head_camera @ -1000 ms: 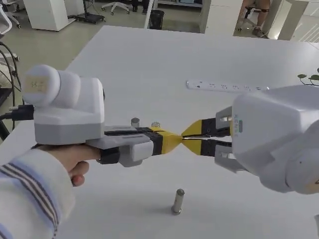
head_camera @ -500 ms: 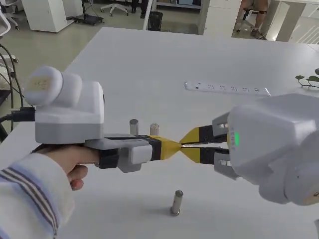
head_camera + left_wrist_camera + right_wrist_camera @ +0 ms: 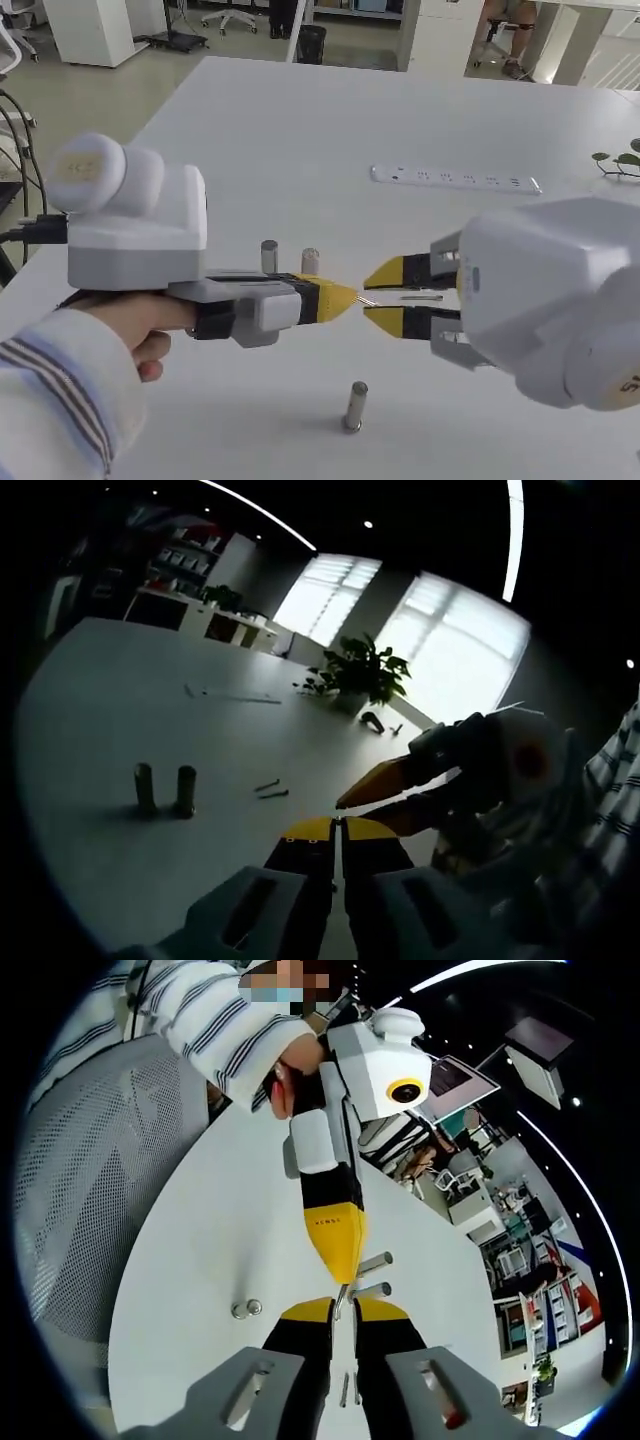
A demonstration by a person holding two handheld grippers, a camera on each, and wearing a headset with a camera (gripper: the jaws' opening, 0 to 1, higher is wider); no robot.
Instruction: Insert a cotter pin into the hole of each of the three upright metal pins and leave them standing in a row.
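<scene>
The lower ends of the two rear upright pins are hidden behind the left gripper, whose closed jaws bury most of the cotter pin, and the head view's edge cuts off the housing of the right gripper.

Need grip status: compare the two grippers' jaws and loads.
On the left gripper the jaws are shut; on the right gripper they stand apart. The left gripper pinches a thin cotter pin; the right gripper grips nothing, its jaws bracketing the pin's free end. Both have yellow tips and face each other above the table.
</scene>
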